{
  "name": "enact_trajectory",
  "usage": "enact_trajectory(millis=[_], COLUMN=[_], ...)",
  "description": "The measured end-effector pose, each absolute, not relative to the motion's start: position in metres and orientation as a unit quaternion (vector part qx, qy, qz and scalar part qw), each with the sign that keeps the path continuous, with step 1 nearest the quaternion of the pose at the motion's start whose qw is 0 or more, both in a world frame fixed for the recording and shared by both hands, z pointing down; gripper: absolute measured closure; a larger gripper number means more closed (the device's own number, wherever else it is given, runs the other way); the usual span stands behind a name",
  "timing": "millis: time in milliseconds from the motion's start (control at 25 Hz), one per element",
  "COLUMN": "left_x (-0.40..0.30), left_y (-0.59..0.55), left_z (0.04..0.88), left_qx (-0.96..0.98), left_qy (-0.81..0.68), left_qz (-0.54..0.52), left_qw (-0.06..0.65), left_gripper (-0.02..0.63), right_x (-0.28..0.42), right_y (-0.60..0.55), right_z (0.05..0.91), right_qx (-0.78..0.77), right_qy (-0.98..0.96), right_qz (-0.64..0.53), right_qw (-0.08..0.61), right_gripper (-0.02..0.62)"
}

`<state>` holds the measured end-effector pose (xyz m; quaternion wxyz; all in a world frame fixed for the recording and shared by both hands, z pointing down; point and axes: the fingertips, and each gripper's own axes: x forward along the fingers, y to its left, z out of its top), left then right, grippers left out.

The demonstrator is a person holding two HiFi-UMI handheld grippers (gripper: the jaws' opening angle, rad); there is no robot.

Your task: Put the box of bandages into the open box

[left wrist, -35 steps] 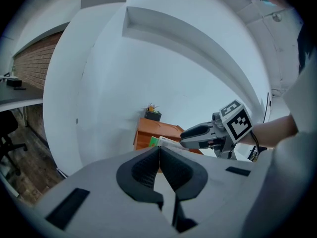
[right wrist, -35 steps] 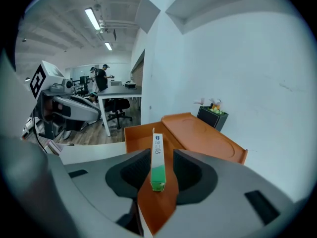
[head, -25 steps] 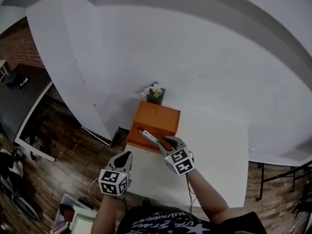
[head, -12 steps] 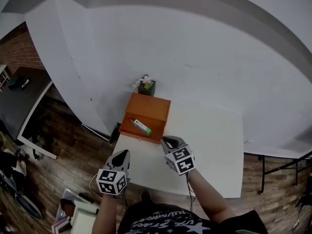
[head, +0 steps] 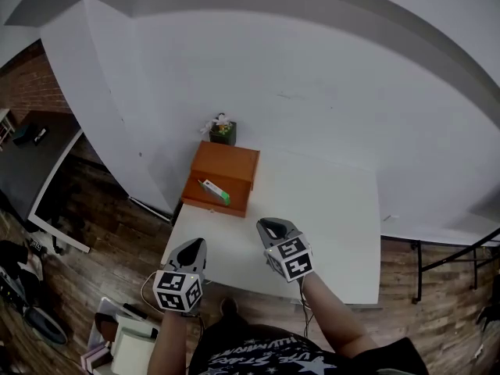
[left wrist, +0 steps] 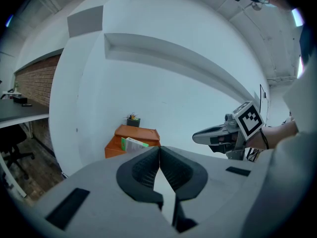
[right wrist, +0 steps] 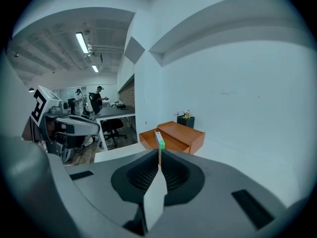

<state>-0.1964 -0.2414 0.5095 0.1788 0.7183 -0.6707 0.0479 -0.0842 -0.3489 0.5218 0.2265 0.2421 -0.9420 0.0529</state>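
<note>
The orange open box (head: 226, 166) stands at the far left corner of the white table (head: 328, 225). The white and green box of bandages (head: 212, 191) lies inside its front half, leaning up over the rim (left wrist: 132, 144) (right wrist: 159, 139). My right gripper (head: 266, 226) hovers over the table, well short of the orange box, jaws shut on nothing. My left gripper (head: 197, 246) hangs at the table's near left edge, also shut and empty. Each gripper shows in the other's view: the right gripper (left wrist: 196, 136) and the left gripper (right wrist: 95, 128).
A small dark plant pot (head: 223, 132) sits against the white wall behind the orange box. Left of the table lie wooden floor and a dark desk (head: 23, 162). People stand far off in the room (right wrist: 94, 102), near an office chair (right wrist: 113, 128).
The right gripper held the bandage box over the orange box a second ago; it has let go and drawn back toward me. The bandage box now rests inside. The left gripper also moved back slightly.
</note>
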Motion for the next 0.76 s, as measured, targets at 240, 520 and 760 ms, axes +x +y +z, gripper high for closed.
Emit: enact_trajectory(millis=[240,520,760], left_x=[-0.169,-0.137,-0.112], left_y=[-0.212,-0.178,-0.144], left_z=[0.51,0.513,0.516], left_qx=[0.72,0.724,0.728], left_qy=[-0.668,-0.663,-0.659], left_qz=[0.052,0.052,0.051], left_qw=[0.18,0.183,0.184], left_gripper=[0.586,0.586,0.586], right_x=[-0.055,-0.016,0.008], right_y=[-0.317,-0.28,-0.242], right_z=[0.523,0.528,0.531], right_qx=[0.244,0.25,0.251], right_qy=[-0.942,-0.939,-0.939], right_qz=[0.06,0.057,0.059], right_qw=[0.222,0.228,0.229], right_gripper=[0.541,0.546,0.546])
